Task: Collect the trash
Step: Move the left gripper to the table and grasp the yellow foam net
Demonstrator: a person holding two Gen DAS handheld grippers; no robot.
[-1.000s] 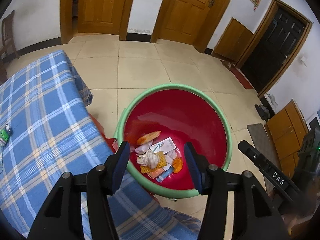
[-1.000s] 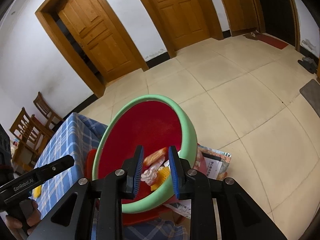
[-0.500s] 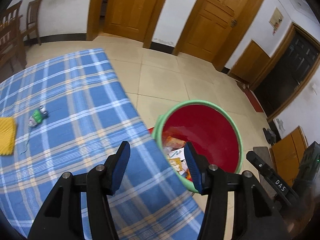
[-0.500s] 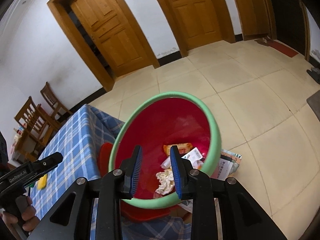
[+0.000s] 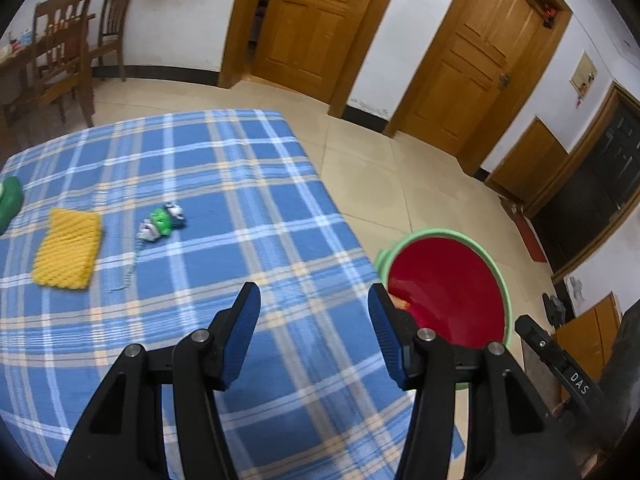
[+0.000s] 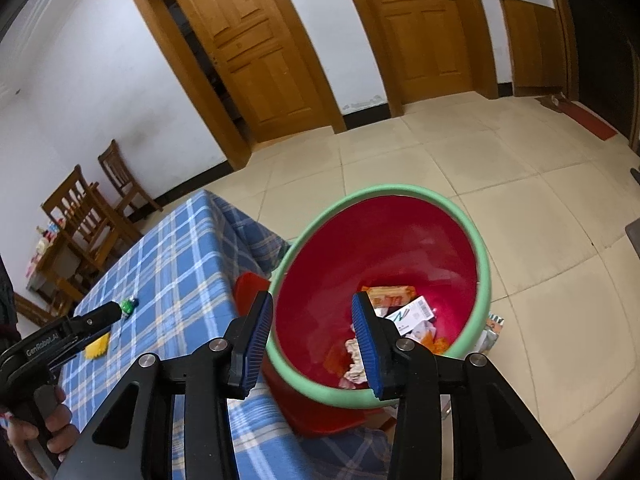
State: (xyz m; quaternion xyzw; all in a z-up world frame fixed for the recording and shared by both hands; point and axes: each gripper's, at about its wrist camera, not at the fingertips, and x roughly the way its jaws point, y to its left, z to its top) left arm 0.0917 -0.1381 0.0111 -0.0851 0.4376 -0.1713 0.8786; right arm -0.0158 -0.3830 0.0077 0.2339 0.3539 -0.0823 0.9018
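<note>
A red bin with a green rim [image 6: 482, 268] stands on the floor beside the table and holds several wrappers and papers [image 6: 404, 312]; it also shows in the left wrist view [image 5: 502, 280]. My left gripper [image 5: 314, 332] is open and empty above the blue plaid tablecloth [image 5: 208, 184]. A crumpled green and white wrapper [image 5: 162, 222] and a yellow knitted cloth [image 5: 68, 252] lie on the table far ahead to the left. My right gripper [image 6: 312, 340] is open and empty over the bin's near rim.
A green object [image 5: 10, 200] sits at the table's left edge. Wooden chairs [image 5: 60, 52] stand beyond the table. Wooden doors [image 5: 316, 20] line the far wall. Papers [image 6: 492, 328] lie on the tiled floor by the bin.
My left gripper has swung left from the bin to over the table, bringing the wrapper and yellow cloth into view. My right gripper has opened wider and stays over the bin.
</note>
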